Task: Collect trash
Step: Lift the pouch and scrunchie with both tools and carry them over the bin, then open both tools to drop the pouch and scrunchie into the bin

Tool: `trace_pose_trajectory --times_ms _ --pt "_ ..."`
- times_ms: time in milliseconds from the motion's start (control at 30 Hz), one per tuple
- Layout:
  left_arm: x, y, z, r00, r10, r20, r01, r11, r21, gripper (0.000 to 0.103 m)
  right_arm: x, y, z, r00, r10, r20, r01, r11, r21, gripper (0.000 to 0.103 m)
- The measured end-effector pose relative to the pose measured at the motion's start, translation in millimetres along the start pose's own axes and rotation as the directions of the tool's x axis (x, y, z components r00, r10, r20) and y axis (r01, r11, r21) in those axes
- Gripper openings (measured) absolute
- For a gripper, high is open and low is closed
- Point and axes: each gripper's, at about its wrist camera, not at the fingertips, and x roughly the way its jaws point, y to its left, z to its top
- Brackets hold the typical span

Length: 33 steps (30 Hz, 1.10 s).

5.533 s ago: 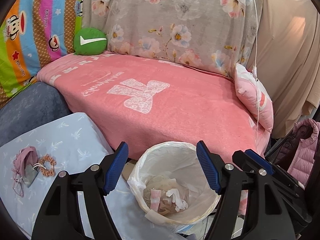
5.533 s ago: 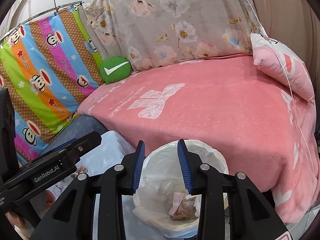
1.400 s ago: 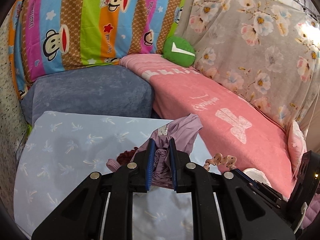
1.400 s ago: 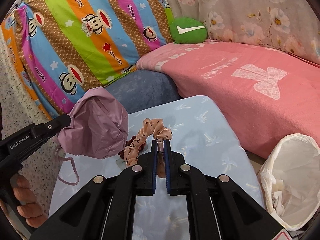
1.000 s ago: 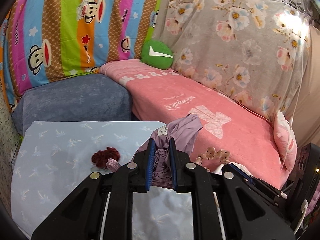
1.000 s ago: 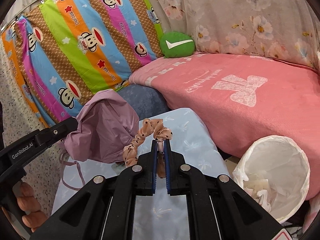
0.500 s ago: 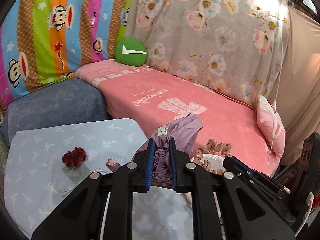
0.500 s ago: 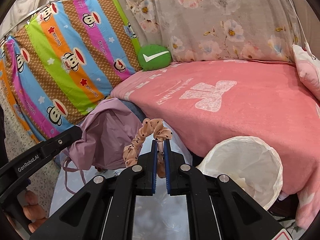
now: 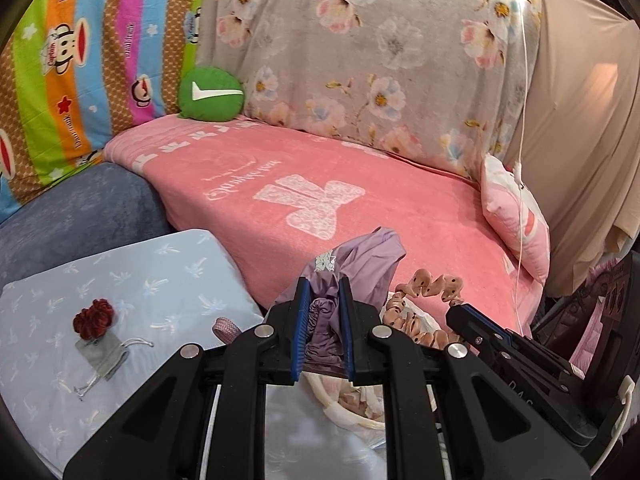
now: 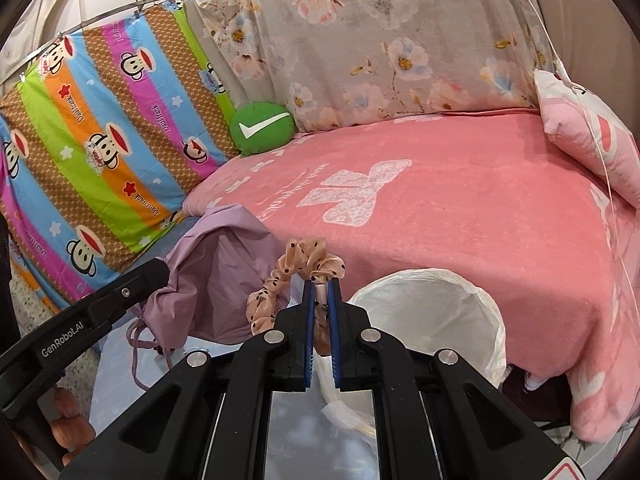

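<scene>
Both hands have swung away from the counter (image 9: 168,276) to the white bin (image 10: 472,300): left gripper (image 9: 323,320) clamps the purple mask (image 9: 360,256), right gripper (image 10: 319,320) pinches the peach scrunchie (image 10: 308,260); release looks next.

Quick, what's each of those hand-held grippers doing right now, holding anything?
Left hand-held gripper: closed on a crumpled purple cloth pouch.
Right hand-held gripper: closed on a peach polka-dot scrunchie, next to the white-lined trash bin.
</scene>
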Motion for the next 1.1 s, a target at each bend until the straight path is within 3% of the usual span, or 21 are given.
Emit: trace_pose_trajectory --times_ms 633,700,733,800,833,867,1100 --pt "54.7 -39.3 -16.1 0.990 -0.075 -0.122 0.080 0.996 0.037 0.016 15.5 -53.2 -5.3 0.998 -0.060 -0.031 0.062 0.996 0.070 0.007" --pt "57.1 -39.4 -16.3 0.989 -0.084 -0.120 0.088 0.996 0.029 0.018 18.9 -54.5 -6.0 0.997 -0.062 -0.039 0.064 0.996 0.069 0.011" --pt "58.0 -39.2 -16.6 0.989 -0.090 -0.119 0.093 0.995 0.022 0.021 20.2 -54.7 -6.4 0.997 -0.066 -0.042 0.069 0.995 0.070 0.013" --pt "59.8 -38.3 -16.2 0.990 -0.079 -0.115 0.081 0.997 0.014 0.041 22.5 -55.7 -7.6 0.996 -0.073 -0.048 0.076 0.995 0.070 0.014" --pt "59.0 -37.5 -16.3 0.992 -0.070 -0.105 0.072 0.997 0.009 0.057 23.4 -56.1 -8.2 0.996 -0.070 -0.050 0.074 0.995 0.070 0.015" --pt "57.8 -36.7 -16.3 0.994 -0.062 -0.094 0.063 0.998 0.006 0.064 24.2 -55.9 -8.6 0.996 -0.071 -0.052 0.074 0.995 0.069 0.016" --pt "56.1 -29.3 -17.7 0.995 -0.033 -0.093 0.034 0.999 0.008 0.064 24.4 -48.1 -10.8 0.997 -0.057 -0.053 0.060 0.996 0.059 0.027"
